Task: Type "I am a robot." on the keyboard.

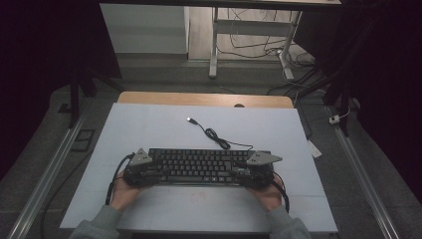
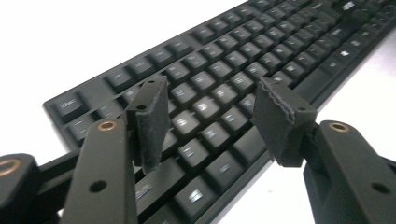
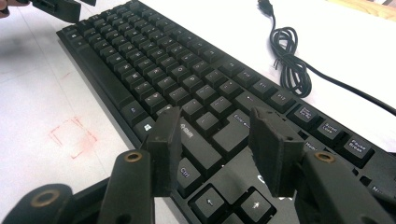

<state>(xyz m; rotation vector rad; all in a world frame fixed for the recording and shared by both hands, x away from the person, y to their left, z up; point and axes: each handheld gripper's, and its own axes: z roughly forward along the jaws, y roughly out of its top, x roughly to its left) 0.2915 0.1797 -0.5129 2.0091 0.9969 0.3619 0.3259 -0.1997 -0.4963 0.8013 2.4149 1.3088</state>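
The left gripper has its jaws spread apart above the left end of the black keyboard, with several key rows showing in the gap and neither pad pressing on anything. The right gripper likewise holds its jaws apart over the keyboard's right end, above the Ctrl and arrow keys, nothing clamped between them.

In the high view the keyboard lies flat on the white desk, long side across, with the left gripper at its left end and the right gripper at its right end. Bare desk surface runs beyond the keyboard's far edge, and a narrower strip lies between its near edge and the person's sleeves. To either side of the keyboard the desk stays open out to its edges.

The keyboard's cable leaves the far edge near the right end, bunches in a small coil, and ends in a USB plug farther out. A faint red square mark sits on the desk just off the keyboard's near edge.
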